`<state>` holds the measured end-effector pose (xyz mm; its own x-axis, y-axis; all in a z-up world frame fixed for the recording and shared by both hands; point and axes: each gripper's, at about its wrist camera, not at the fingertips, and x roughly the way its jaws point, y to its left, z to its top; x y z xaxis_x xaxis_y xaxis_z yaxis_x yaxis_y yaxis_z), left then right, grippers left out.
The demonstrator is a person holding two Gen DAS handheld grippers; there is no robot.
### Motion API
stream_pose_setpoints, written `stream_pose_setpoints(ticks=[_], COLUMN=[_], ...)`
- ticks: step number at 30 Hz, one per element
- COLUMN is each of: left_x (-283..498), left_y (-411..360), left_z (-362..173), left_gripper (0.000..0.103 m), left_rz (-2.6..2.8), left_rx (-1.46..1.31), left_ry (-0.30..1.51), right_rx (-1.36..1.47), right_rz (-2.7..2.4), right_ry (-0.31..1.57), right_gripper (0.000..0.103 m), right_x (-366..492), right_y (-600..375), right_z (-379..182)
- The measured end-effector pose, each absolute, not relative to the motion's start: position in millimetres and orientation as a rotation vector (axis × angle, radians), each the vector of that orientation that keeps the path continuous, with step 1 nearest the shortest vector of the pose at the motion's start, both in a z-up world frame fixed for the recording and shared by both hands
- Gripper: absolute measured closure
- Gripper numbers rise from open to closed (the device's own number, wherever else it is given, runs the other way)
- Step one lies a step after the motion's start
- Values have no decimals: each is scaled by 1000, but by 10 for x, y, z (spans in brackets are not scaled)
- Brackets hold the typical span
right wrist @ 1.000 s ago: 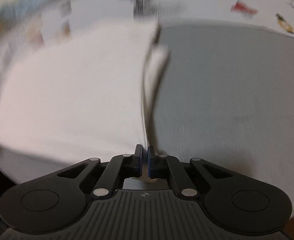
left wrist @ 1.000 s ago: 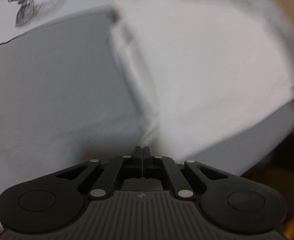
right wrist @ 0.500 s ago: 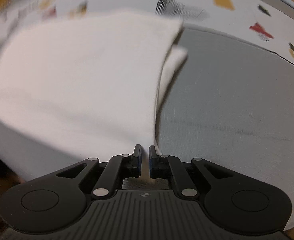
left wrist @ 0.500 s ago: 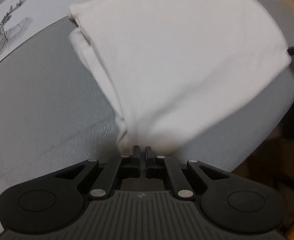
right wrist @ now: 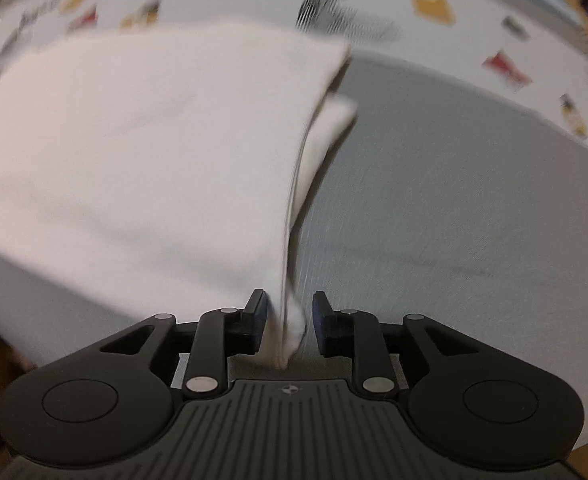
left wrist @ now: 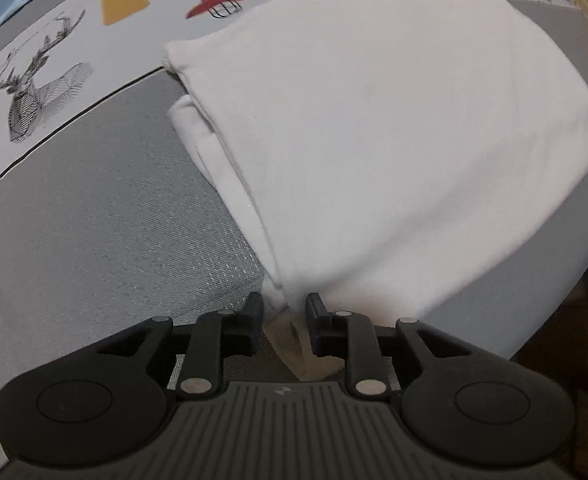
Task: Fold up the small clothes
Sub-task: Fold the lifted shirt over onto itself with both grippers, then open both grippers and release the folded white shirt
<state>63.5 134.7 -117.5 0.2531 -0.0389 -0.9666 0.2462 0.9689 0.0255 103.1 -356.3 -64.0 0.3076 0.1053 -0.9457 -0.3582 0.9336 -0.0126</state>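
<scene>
**Both grippers parted at the corners of a folded white garment**

A grey mat [left wrist: 93, 208] is spread over a printed cloth [left wrist: 45, 76] bearing a deer and lamps at 11 o'clock. The folded white garment [left wrist: 374, 140] is laid on the mat, filling the 1 o'clock area of the left view. The left gripper [left wrist: 283, 312] is seen parted, a garment corner lying loose between its fingers. The right gripper [right wrist: 285, 312] is likewise parted around the opposite corner, though that view is blurred.
</scene>
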Motion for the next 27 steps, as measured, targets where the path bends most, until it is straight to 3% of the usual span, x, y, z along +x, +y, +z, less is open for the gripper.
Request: stream_pose_setpoints(ticks=[2, 7, 10, 12, 16, 17, 21, 27], left_x=[626, 481, 299, 159, -36, -93, -131, -40], left_y=[1436, 1646, 1717, 1769, 1852, 1903, 1983, 2251], left_z=[-1061, -628, -232, 12, 288, 270, 297, 235], left_gripper=[77, 75, 69, 58, 53, 53, 53, 53], left_rz=[-183, -93, -31, 1, 35, 59, 171, 206], left_rx=[131, 41, 11, -29, -126, -174, -152, -221], left_ry=[1254, 1104, 1006, 946, 841, 831, 847, 886], right_rx=[-199, -263, -261, -220, -137, -121, -110, -186], right_rz=[275, 194, 218, 242, 308, 328, 421, 574], right_ry=[1146, 927, 835, 800, 774, 773, 764, 737], right_gripper=[75, 62, 61, 61, 62, 66, 101, 101], right_x=[1001, 814, 666, 571, 401, 365, 216, 24], right_y=[-3571, -3340, -3085, -2918, -2489, -2362, -1826, -1114], right_z=[-458, -117, 34, 113, 104, 88, -11, -148])
